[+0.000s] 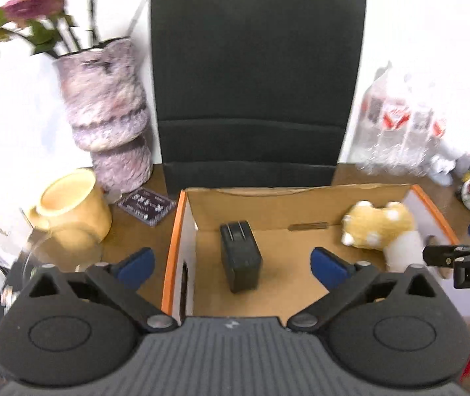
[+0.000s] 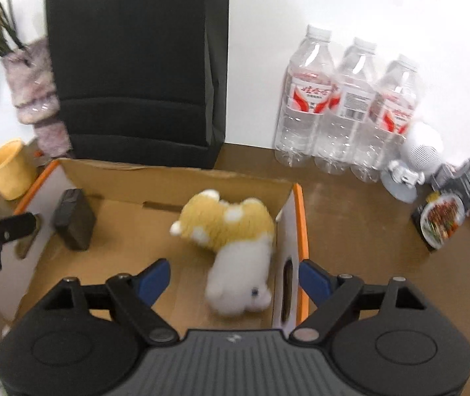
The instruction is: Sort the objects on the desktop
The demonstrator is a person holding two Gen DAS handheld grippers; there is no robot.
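Note:
An open cardboard box [image 1: 254,198] with orange edges sits on the brown desk; it also shows in the right wrist view [image 2: 175,178]. Inside it lie a black charger block [image 1: 240,257], also seen in the right wrist view [image 2: 75,219], and a yellow-and-white plush dog [image 1: 380,227], which lies at the box's right wall in the right wrist view [image 2: 235,247]. My left gripper [image 1: 233,265] is open and empty above the box, over the charger. My right gripper [image 2: 235,280] is open and empty just above the plush dog.
A tall black paper bag [image 1: 254,82] stands behind the box. A furry vase [image 1: 106,109] with flowers, a yellow mug [image 1: 73,208] and a small card [image 1: 147,205] are at the left. Water bottles [image 2: 343,105], a white figurine [image 2: 413,158] and snack packs [image 2: 442,221] are at the right.

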